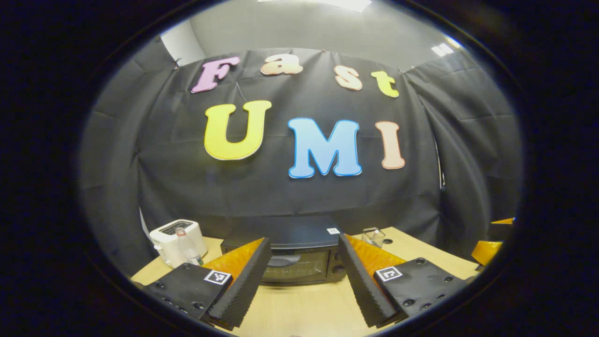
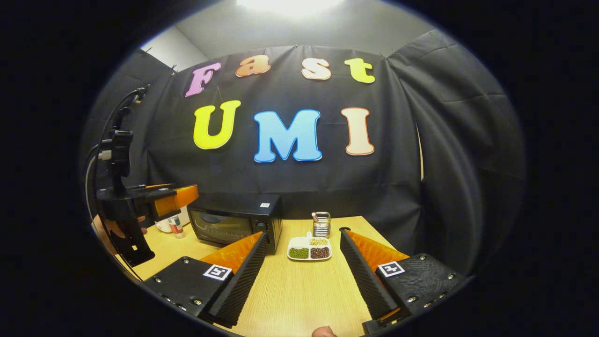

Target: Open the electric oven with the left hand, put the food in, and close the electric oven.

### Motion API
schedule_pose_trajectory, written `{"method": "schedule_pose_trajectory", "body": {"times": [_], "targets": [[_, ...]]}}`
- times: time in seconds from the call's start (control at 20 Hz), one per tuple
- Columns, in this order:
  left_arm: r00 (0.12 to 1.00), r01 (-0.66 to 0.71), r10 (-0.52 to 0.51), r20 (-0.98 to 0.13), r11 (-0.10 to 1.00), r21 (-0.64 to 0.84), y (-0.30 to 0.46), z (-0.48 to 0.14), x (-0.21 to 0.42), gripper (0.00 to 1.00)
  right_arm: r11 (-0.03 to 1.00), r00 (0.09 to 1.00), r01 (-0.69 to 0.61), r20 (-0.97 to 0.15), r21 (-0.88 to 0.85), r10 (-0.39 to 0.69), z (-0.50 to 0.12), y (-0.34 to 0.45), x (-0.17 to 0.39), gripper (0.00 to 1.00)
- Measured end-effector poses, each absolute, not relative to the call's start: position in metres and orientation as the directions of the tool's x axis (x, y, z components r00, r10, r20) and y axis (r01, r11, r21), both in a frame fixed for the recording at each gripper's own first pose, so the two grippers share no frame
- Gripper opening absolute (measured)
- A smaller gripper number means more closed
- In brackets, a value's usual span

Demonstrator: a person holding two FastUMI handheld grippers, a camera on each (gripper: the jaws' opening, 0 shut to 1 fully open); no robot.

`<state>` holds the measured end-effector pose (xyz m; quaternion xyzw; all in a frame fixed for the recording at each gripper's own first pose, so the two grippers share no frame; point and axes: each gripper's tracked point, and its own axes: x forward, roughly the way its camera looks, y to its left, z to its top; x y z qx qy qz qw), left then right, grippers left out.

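1. the left gripper is held level above the table, fingers spread wide apart with nothing between them.
2. the right gripper is likewise held level, its fingers wide apart and empty.
3. in the right gripper view the left gripper shows off to the left, raised, with a hand gripping its handle from below.
4. the two grippers are well apart, side by side.

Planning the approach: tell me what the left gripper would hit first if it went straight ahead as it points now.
Probably the electric oven. It sits on the table framed between the open left gripper fingers, door shut, with bare tabletop before it. Depth is hard to judge here.
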<state>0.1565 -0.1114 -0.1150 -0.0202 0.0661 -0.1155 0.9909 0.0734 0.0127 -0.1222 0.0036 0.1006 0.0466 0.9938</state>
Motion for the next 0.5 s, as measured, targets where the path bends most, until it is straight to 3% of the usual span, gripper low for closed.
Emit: {"method": "schedule_pose_trajectory", "body": {"times": [0.25,0.3,0.45,0.5], "targets": [[0.979,0.194,-0.194,-0.066,0.981,-0.009,-0.116,-0.074,0.085,0.95,0.988,0.977,-0.150,-0.144,0.046,0.155,-0.097,0.002,0.047,0.98],[0.980,0.191,-0.192,-0.061,0.981,-0.008,-0.118,-0.069,0.069,1.00,0.986,0.977,-0.157,-0.140,0.055,0.164,-0.094,0.002,0.042,0.98],[0.980,0.193,-0.193,-0.043,0.981,-0.004,-0.117,-0.054,0.039,1.00,0.984,0.977,-0.168,-0.125,0.067,0.175,-0.083,0.003,0.026,0.98],[0.980,0.194,-0.194,-0.038,0.981,-0.006,-0.116,-0.051,0.030,0.96,0.983,0.977,-0.171,-0.120,0.067,0.178,-0.081,0.005,0.022,0.98]]}}
